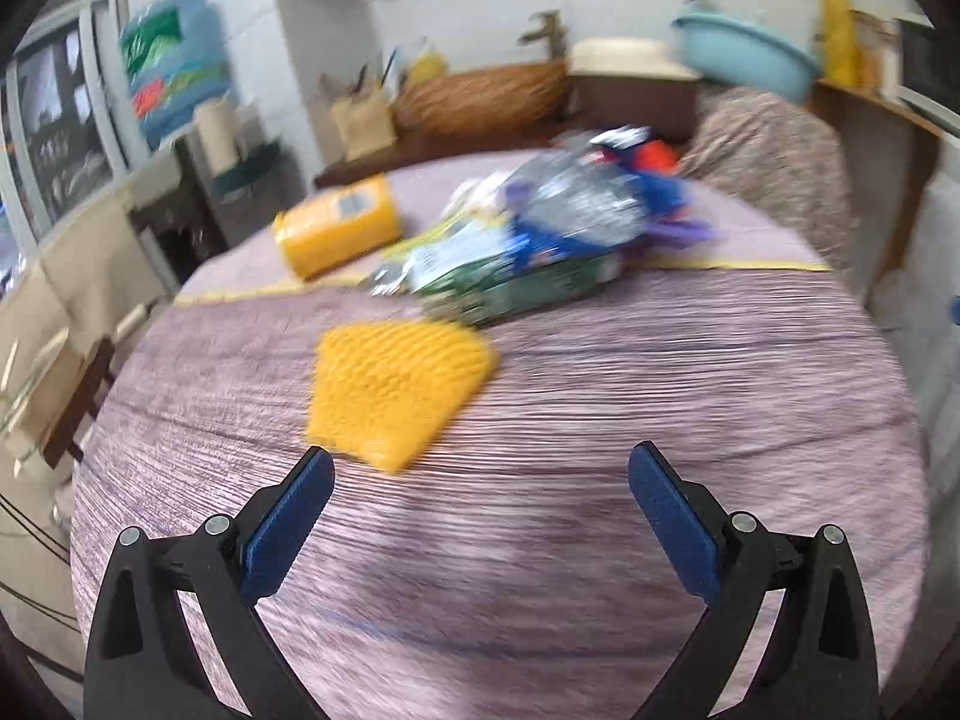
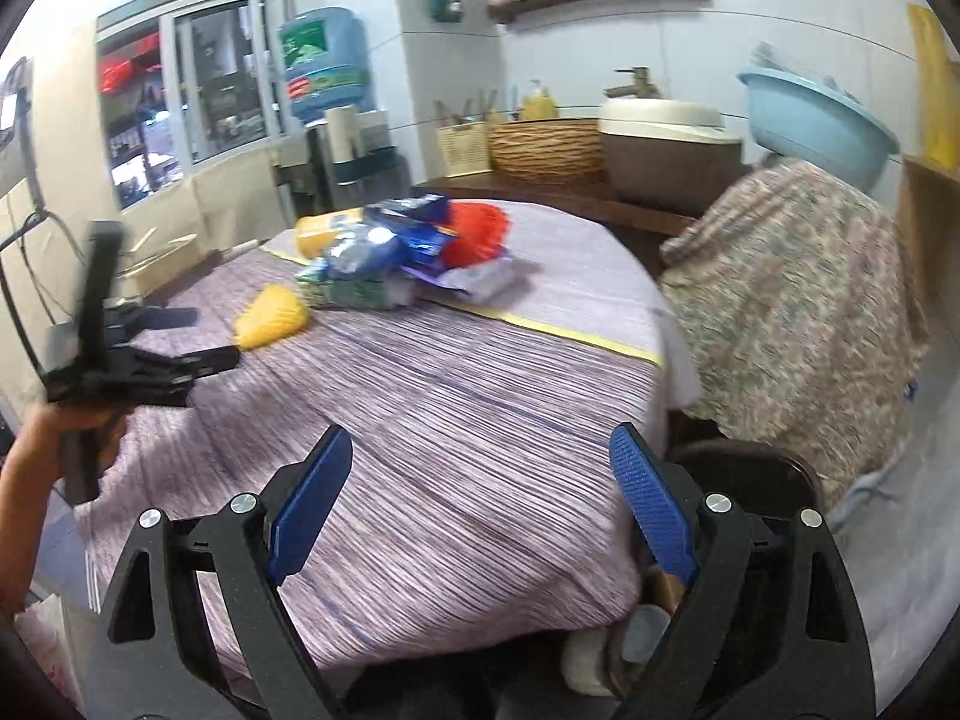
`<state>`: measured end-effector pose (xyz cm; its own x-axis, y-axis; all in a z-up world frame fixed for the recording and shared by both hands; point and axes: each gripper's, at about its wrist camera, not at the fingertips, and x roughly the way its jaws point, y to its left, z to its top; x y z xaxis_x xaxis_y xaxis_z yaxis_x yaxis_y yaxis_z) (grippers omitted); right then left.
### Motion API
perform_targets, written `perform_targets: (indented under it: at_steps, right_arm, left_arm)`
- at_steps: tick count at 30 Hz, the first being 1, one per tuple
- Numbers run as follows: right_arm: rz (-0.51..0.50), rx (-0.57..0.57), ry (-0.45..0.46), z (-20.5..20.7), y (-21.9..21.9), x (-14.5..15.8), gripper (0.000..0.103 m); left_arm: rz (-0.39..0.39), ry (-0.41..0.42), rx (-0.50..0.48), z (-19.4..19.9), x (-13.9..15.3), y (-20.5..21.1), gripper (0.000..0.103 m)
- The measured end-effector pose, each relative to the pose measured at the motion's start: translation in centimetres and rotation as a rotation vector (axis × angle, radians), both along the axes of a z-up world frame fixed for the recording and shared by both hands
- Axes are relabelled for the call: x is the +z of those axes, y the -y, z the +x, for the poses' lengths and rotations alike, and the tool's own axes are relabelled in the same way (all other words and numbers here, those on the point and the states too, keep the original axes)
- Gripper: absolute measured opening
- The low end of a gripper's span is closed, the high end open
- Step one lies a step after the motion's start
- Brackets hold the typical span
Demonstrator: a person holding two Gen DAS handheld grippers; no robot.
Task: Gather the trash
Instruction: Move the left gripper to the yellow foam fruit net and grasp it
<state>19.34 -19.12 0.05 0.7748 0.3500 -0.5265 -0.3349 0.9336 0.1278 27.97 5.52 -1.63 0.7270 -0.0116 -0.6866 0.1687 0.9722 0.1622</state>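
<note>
Left gripper [image 1: 480,468]: jaws stood wide apart, nothing between them, above bare striped cloth just short of the yellow mesh piece [image 1: 396,384].
Right gripper [image 2: 480,450]: jaws spread wide and empty, over the near part of the table [image 2: 480,372], well apart from the trash.
Trash pile [image 1: 528,234]: blue, silver, green and purple wrappers heaped together past the table's middle; the count of wrappers could not be told through blur.
Yellow items: two in the left view, the mesh piece near the pile and a yellow packet [image 1: 336,228] farther left.
Only in right view: a red item [image 2: 477,231] behind the pile, the person's hand [image 2: 54,426] holding the left gripper at the table's left edge, a dark chair [image 2: 750,474] at the right edge.
Open room: broad bare cloth lay between both grippers and the pile.
Edges: a floral-covered object [image 2: 792,312] stood beside the table's right side.
</note>
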Motion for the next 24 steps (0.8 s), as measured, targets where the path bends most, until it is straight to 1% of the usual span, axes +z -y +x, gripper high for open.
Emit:
perform_targets:
  at_steps: [3, 6, 7, 11, 14, 15, 17, 18, 19, 20, 22, 24]
  right_arm:
    - [-0.002, 0.027, 0.004, 0.3, -1.5, 0.5, 0.087]
    - [-0.010, 0.048, 0.008, 0.6, -2.8, 0.8, 0.087]
    - [-0.014, 0.055, 0.010, 0.7, -3.3, 0.9, 0.087]
    - [-0.025, 0.079, 0.013, 0.7, -4.5, 1.0, 0.087]
    - [-0.033, 0.092, 0.011, 0.9, -5.1, 0.9, 0.087]
    - [-0.035, 0.095, 0.010, 1.0, -5.3, 0.9, 0.087]
    - [-0.039, 0.100, 0.011, 1.1, -5.5, 0.8, 0.087]
    - [-0.041, 0.103, 0.013, 1.2, -5.7, 0.8, 0.087]
    - [-0.042, 0.105, 0.013, 1.3, -5.8, 0.8, 0.087]
    - [-0.041, 0.109, 0.012, 1.4, -6.0, 0.9, 0.087]
    - [-0.036, 0.120, 0.006, 1.8, -6.2, 0.9, 0.087]
    - [-0.035, 0.130, 0.002, 2.1, -6.7, 0.9, 0.087]
  left_arm:
    - [0.017, -0.030, 0.015, 2.4, -0.8, -1.0, 0.097]
    - [0.033, -0.054, 0.014, 4.3, -1.4, -1.0, 0.096]
    - [0.040, -0.066, 0.018, 4.8, -1.7, -1.0, 0.091]
    - [0.015, -0.102, 0.019, 6.3, -2.2, -1.3, 0.081]
    - [-0.003, -0.112, 0.042, 7.1, -2.4, -2.0, 0.068]
    - [-0.012, -0.112, 0.048, 6.9, -2.4, -2.1, 0.062]
    - [-0.034, -0.105, 0.062, 6.9, -2.2, -2.4, 0.053]
    - [-0.046, -0.099, 0.069, 6.8, -2.1, -2.7, 0.044]
    - [-0.058, -0.094, 0.073, 6.7, -2.0, -2.9, 0.038]
    - [-0.069, -0.092, 0.072, 6.8, -1.9, -3.1, 0.035]
    - [-0.079, -0.082, 0.076, 6.6, -1.6, -3.5, 0.023]
    - [-0.079, -0.066, 0.080, 6.3, -1.3, -3.6, 0.017]
